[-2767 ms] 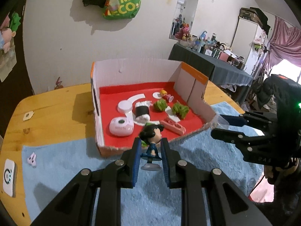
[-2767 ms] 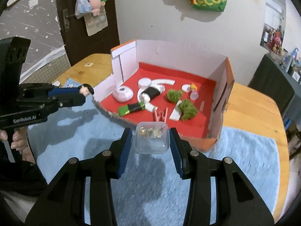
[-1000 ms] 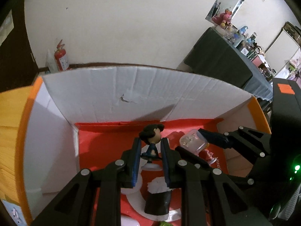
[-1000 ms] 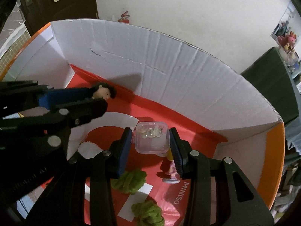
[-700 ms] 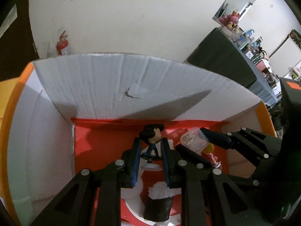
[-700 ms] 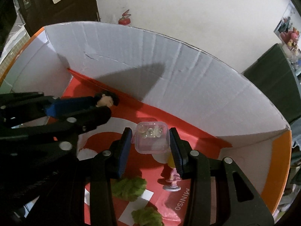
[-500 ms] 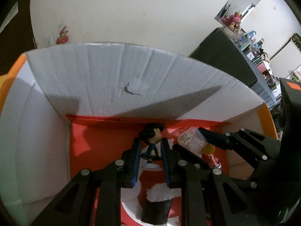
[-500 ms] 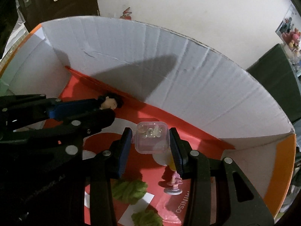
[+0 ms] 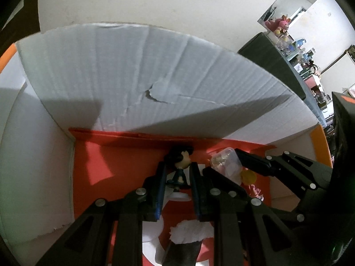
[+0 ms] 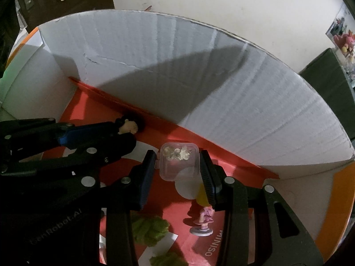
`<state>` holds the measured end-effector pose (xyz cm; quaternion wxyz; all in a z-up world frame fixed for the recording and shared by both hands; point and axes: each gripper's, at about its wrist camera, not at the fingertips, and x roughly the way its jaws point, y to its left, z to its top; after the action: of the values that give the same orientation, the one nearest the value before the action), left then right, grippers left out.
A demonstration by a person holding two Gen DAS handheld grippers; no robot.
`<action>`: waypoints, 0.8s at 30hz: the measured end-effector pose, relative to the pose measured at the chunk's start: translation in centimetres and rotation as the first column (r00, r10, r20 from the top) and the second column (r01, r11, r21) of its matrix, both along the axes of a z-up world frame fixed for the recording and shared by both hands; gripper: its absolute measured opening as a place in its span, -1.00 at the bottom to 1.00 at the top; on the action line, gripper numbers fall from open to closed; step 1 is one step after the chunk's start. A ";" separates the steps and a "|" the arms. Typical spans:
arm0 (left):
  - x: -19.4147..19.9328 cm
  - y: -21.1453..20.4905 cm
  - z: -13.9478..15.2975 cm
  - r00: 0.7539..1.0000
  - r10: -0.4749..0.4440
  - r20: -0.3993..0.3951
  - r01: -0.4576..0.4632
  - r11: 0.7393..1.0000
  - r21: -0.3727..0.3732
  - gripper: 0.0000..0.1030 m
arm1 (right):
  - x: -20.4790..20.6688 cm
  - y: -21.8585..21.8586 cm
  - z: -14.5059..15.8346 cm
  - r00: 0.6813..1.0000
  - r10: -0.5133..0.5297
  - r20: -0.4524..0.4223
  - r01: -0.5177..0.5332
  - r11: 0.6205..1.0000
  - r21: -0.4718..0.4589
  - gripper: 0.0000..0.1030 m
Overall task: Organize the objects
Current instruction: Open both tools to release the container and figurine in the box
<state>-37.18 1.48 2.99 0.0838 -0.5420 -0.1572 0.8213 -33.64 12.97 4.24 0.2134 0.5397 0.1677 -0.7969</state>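
Plain white wall behind. White-walled cardboard box with red floor [image 9: 124, 102] holds green fuzzy clumps [image 10: 150, 228] and a small pink figurine [image 10: 203, 220]. Left gripper [image 9: 177, 177] clamps a dark-haired toy figure [image 9: 180, 161] near the box's back wall; right gripper [image 10: 177, 166] clamps a clear plastic case [image 10: 178, 163] beside it.

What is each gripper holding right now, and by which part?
Left gripper: dark-haired figurine, clamped at its body. Right gripper: small clear plastic box, pinched across its two sides.
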 end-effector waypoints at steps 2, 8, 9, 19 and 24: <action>0.0 0.0 0.0 1.000 0.001 0.002 -0.001 1.000 0.003 -0.57 | 0.1 0.1 0.0 1.000 0.000 0.001 0.000 1.000 -0.002 -0.25; 0.0 -0.2 0.2 1.000 -0.003 0.008 0.003 1.000 0.008 -0.57 | 0.7 0.1 0.0 1.000 0.003 -0.004 -0.003 1.000 0.003 -0.24; 0.1 -0.2 0.1 1.000 -0.003 0.009 0.003 1.000 0.009 -0.57 | 0.7 0.1 0.0 1.000 0.002 -0.003 -0.002 1.000 0.003 -0.24; 0.3 -0.4 0.1 1.000 -0.011 0.010 0.011 1.000 0.014 -0.57 | 1.5 0.2 0.0 1.000 -0.006 -0.008 0.006 1.000 0.014 -0.01; 0.5 -0.4 0.3 1.000 -0.015 0.010 0.015 1.000 0.013 -0.57 | 2.0 0.0 0.1 1.000 -0.001 -0.017 0.001 1.000 0.024 -0.01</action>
<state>-36.73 1.07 3.26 0.0928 -0.5469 -0.1588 0.8168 -31.66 12.95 4.37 0.2051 0.5355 0.1788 -0.7995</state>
